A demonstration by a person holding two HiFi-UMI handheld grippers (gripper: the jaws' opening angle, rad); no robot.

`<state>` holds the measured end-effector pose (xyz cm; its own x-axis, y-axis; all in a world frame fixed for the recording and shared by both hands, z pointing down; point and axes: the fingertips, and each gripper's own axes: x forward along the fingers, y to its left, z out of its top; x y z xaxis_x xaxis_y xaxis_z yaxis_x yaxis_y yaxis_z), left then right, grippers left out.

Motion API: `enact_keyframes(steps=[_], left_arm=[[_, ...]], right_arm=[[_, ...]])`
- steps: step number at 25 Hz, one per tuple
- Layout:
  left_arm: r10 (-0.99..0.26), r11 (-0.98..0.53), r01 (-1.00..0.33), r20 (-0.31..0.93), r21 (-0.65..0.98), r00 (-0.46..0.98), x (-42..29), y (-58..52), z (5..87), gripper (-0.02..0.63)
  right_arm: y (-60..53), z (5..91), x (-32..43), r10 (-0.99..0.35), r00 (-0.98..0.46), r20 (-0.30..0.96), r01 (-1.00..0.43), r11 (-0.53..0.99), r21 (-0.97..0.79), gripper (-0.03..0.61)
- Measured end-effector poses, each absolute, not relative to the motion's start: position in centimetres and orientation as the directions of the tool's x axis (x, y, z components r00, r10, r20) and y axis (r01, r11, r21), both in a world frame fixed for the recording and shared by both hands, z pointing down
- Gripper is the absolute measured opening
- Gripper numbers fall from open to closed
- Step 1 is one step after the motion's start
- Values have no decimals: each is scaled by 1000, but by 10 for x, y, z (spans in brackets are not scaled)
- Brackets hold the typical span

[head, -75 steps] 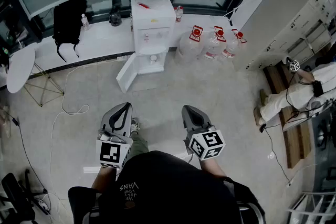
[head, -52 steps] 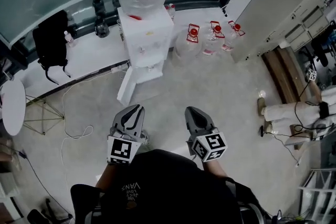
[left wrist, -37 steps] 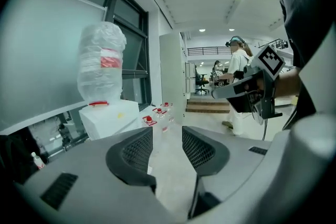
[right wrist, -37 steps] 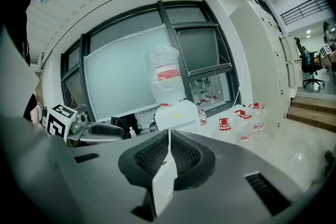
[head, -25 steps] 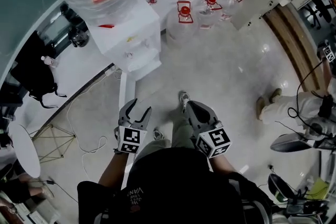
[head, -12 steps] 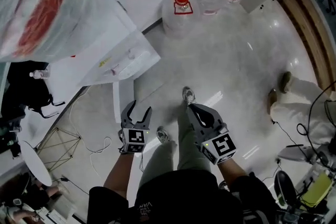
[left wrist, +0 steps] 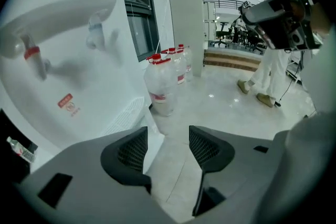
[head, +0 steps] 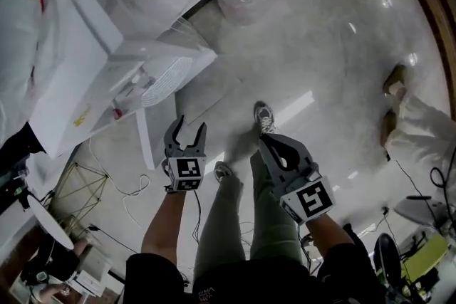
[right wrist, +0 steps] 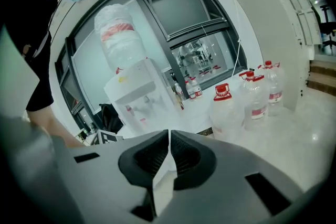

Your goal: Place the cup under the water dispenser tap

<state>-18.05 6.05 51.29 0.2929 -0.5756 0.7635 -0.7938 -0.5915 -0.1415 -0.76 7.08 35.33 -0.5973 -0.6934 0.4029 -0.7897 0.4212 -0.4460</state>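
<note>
Two grippers hang low over the pale floor, in front of the person's legs. The left gripper has its jaws spread wide. In the left gripper view only bare floor shows between the ribbed pads. The right gripper has its jaws pressed together with nothing between them, which the right gripper view confirms.

The white water dispenser stands at the floor's left edge, and the left gripper is near its front. From that gripper, the red tap and the second tap sit up and to the left of the jaws. The slotted drip grille lies just above the left jaw, apart from it. In the head view the red tap and grille are up and left of the left gripper, with the dispenser's lower door just beside it.

No view shows the cup, so I cannot tell where it is.

Red-capped water jugs stand on the floor beyond the dispenser. A person in white stands well apart at the right.
</note>
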Motion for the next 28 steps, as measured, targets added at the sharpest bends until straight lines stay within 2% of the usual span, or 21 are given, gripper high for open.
enact_keyframes(steps=[13,28], left_arm=[[-568,-581,-765,812,-280,134,-191,-10,707,256],[-551,-545,-742,834,-391,-35,-213,-93,843,256]], right_arm=[[22,485,-22,-612,-692,384,-713,494,-498,44],[-12,613,-2,-583,-703,407,-703,485,-520,44]])
